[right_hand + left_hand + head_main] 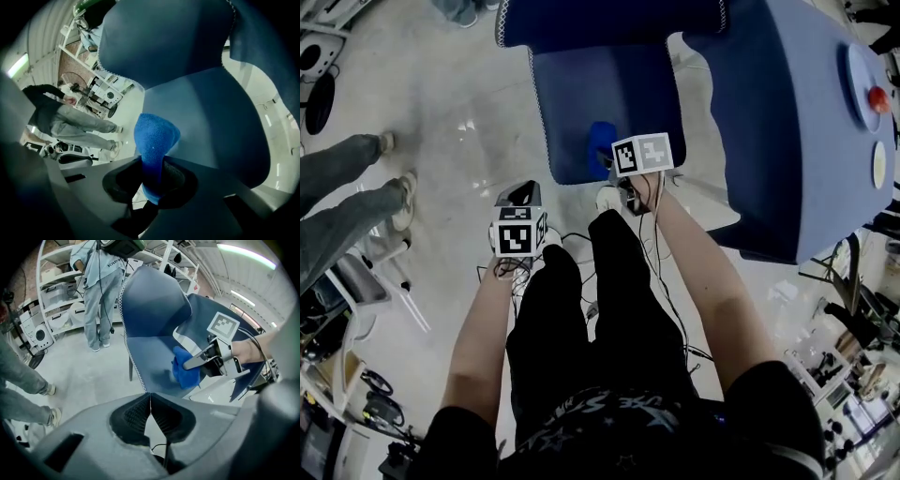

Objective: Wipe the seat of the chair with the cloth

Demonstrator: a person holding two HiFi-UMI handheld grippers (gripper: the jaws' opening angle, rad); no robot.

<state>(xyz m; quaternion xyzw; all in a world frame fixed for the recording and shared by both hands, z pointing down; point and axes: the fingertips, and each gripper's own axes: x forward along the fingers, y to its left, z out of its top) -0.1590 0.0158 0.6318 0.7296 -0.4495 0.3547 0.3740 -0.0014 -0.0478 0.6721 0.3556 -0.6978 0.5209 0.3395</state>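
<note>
The blue chair's seat lies ahead of me, its backrest rising behind. My right gripper is shut on a bright blue cloth and holds it at the seat's front edge. In the right gripper view the cloth sticks up out of the closed jaws, with the seat just beyond it. The left gripper view shows that cloth resting on the seat under the right gripper. My left gripper hovers over the floor left of the chair, shut with nothing in it.
A table draped in blue stands right of the chair, carrying plates and a red object. A person's jeans-clad legs are at the left. Cables trail on the floor. Another person stands by shelves behind the chair.
</note>
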